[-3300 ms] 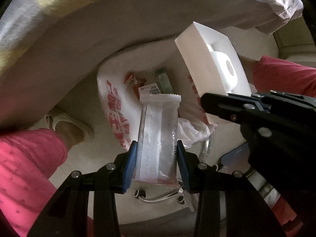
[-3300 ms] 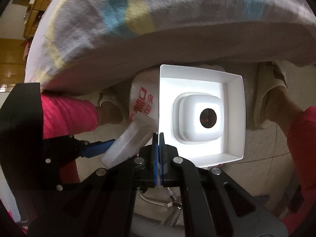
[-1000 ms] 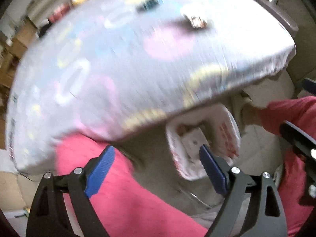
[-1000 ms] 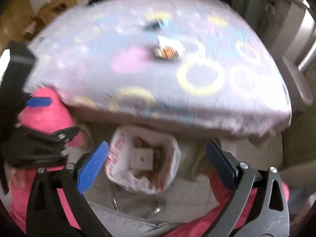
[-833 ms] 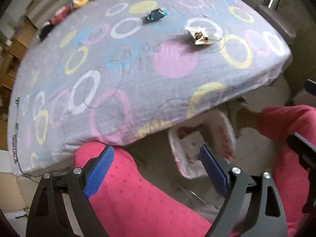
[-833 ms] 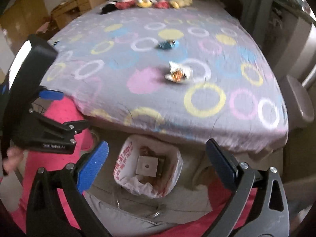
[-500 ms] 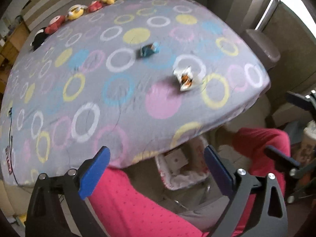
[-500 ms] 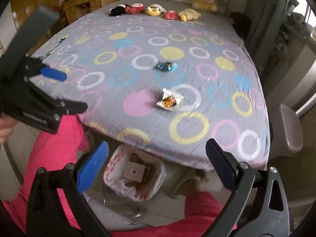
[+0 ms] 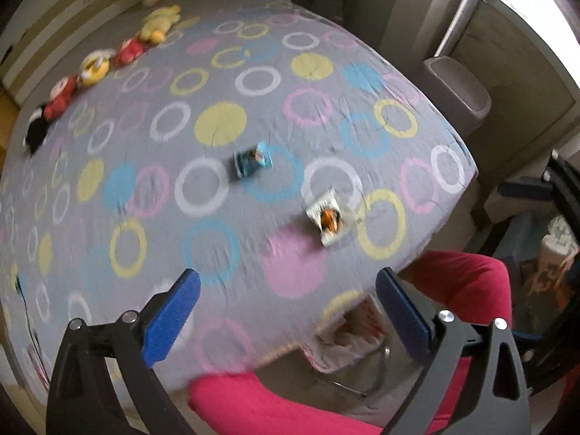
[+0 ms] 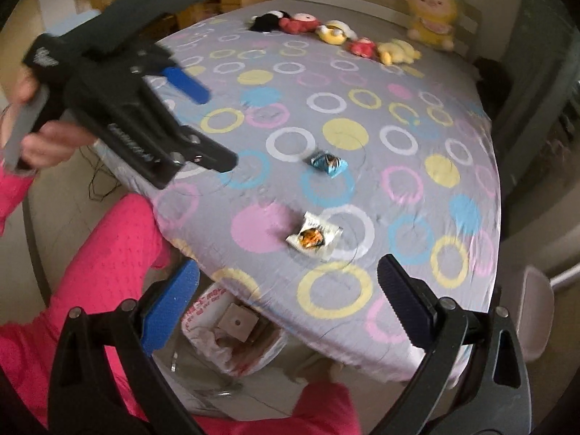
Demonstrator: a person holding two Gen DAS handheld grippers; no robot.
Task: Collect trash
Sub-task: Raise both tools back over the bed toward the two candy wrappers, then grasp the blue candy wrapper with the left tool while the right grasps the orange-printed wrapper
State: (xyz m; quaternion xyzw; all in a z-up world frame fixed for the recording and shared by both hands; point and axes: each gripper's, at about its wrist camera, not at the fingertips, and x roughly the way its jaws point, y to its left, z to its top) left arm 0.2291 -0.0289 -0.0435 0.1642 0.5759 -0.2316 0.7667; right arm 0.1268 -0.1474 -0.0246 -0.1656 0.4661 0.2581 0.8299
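Grey bedsheet (image 9: 253,217) blurred | bin bag (image 10: 232,333) half-hidden | both hand-held grippers (image 9: 286,311) (image 10: 286,308) spread wide — empty

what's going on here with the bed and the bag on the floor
A person in pink trousers is clearing trash off a bed with a grey ring-patterned sheet. Both the left hand-held gripper and the right hand-held gripper are open and empty above the bed. A crumpled blue wrapper and a white-and-orange wrapper lie on the sheet. The white plastic trash bag on the floor already holds rubbish.
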